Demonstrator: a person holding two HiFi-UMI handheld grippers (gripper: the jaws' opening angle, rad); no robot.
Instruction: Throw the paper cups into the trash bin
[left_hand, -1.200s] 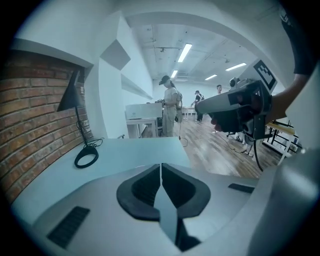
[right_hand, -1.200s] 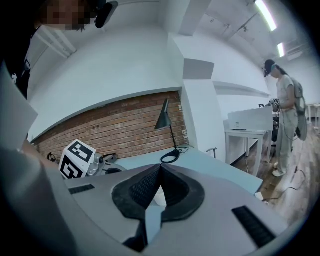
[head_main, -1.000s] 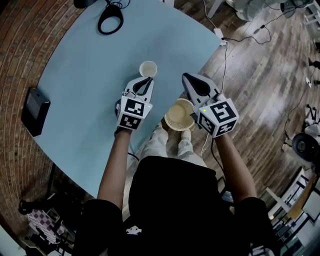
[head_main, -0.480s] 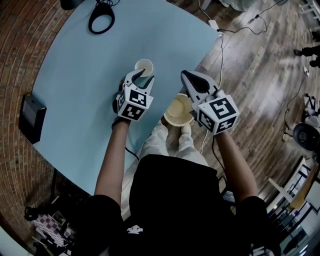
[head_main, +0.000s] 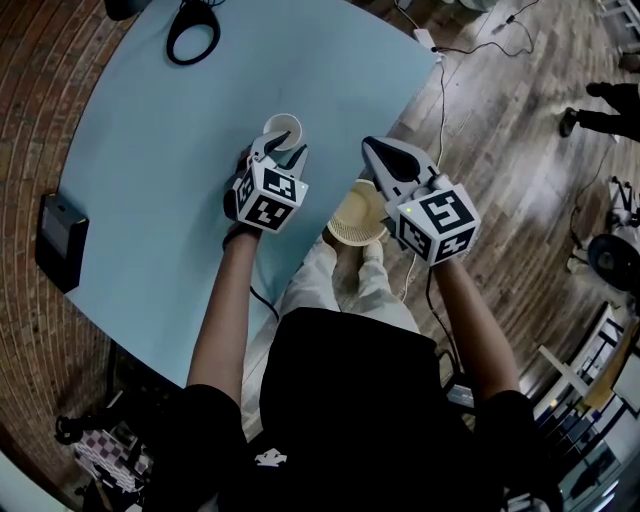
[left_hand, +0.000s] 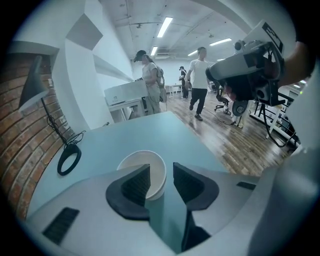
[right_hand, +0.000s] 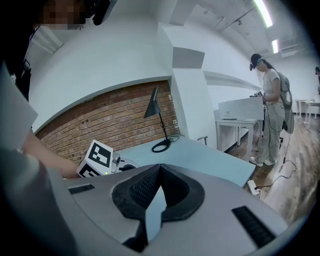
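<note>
While the task is judged barely begun, the following is listed from the head view, clock directions taken from the centre of the blue worktop (head_main: 180, 170).

Item 1: paper cup (head_main: 283, 128). One seen, white, upright, mouth open. It stands on the worktop toward 3 o'clock, near the edge closest to the person. It is not lifted.

Item 2: left hand-held gripper (left_hand: 161, 175). Released; its jaws have just been opening. The cup sits at its 12 o'clock, with the near wall of the cup standing in the gap between the jaws. Neither pad presses on it. One jaw overlaps the cup's mouth in the left gripper view, and whether it reaches inside cannot be told.

Item 3: right hand-held gripper (right_hand: 160, 170). Clenched, jaws tip to tip, nothing between them. It hangs beyond the worktop edge, above the floor.

Item 4: trash bin (head_main: 356, 216). Tan, round, ribbed. It is on the floor at 4 o'clock from the cup, by the person's feet. Its contents cannot be read.

Item 5: black box (head_main: 58, 240). It lies at the 8 o'clock edge and is no part of the task.

Status: no cup is seen in the bin. Left to do, by judgement: close on the cup, lift it, carry it over the bin and let go.
</note>
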